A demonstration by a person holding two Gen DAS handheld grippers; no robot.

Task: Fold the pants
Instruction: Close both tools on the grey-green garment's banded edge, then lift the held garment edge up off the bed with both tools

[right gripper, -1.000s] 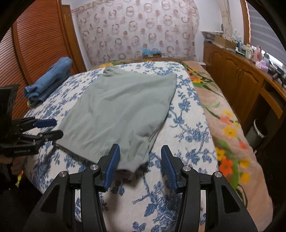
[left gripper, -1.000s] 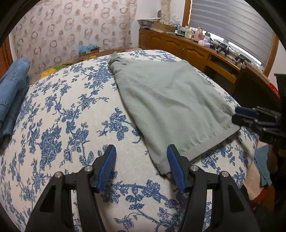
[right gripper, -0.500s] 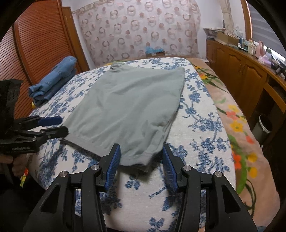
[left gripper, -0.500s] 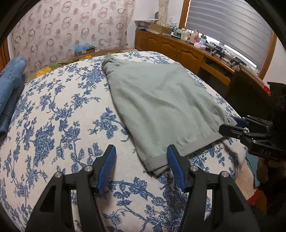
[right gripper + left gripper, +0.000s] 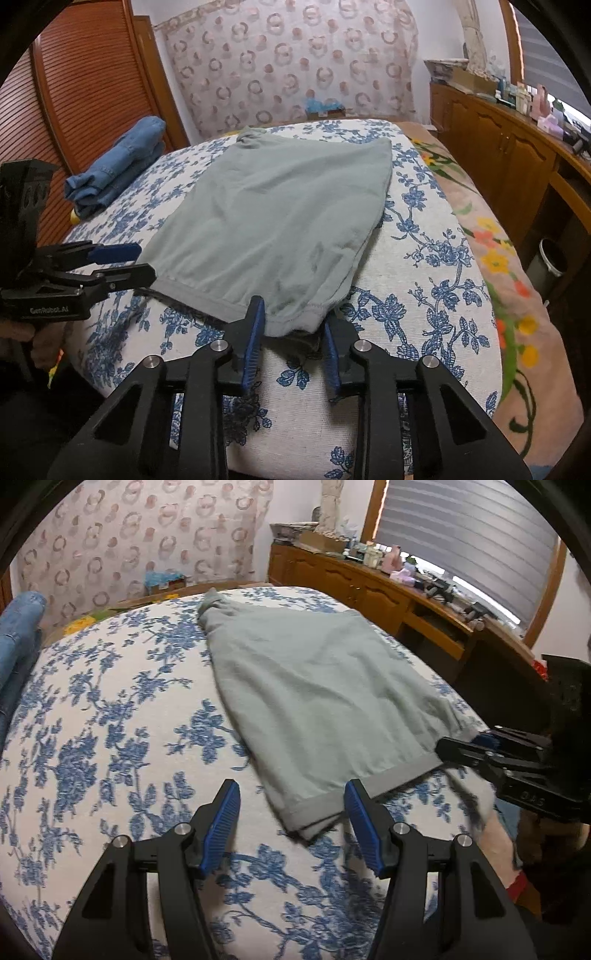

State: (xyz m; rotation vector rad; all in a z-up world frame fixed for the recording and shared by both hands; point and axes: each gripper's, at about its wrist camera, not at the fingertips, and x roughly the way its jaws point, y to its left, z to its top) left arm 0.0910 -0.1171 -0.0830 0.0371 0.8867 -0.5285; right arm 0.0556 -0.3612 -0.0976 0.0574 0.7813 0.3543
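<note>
Left wrist view: we see the pants (image 5: 317,701), pale grey-green, spread flat on the blue floral bedspread (image 5: 110,746), hem band nearest us, far end bunched toward the wall. The left gripper (image 5: 291,827) has its blue pads spread wide, gripping nothing; the near hem corner lies between them, and we can't tell if a pad touches it. The right gripper (image 5: 458,744) sits at the other hem corner, its fingertips overlapping cloth, so how wide it stands is unclear here. Hem area is motion-blurred. Folded jeans (image 5: 18,635) cut off at left. Right wrist view: pants (image 5: 273,221) again flat, a few dark smudges near the hem. The right gripper (image 5: 293,332) is open, straddling the hem corner, which hides the pad tips; no squeeze visible. Left gripper (image 5: 144,264) parted at the far corner. A bin (image 5: 550,258) stands beside the bed; contents not visible.
</note>
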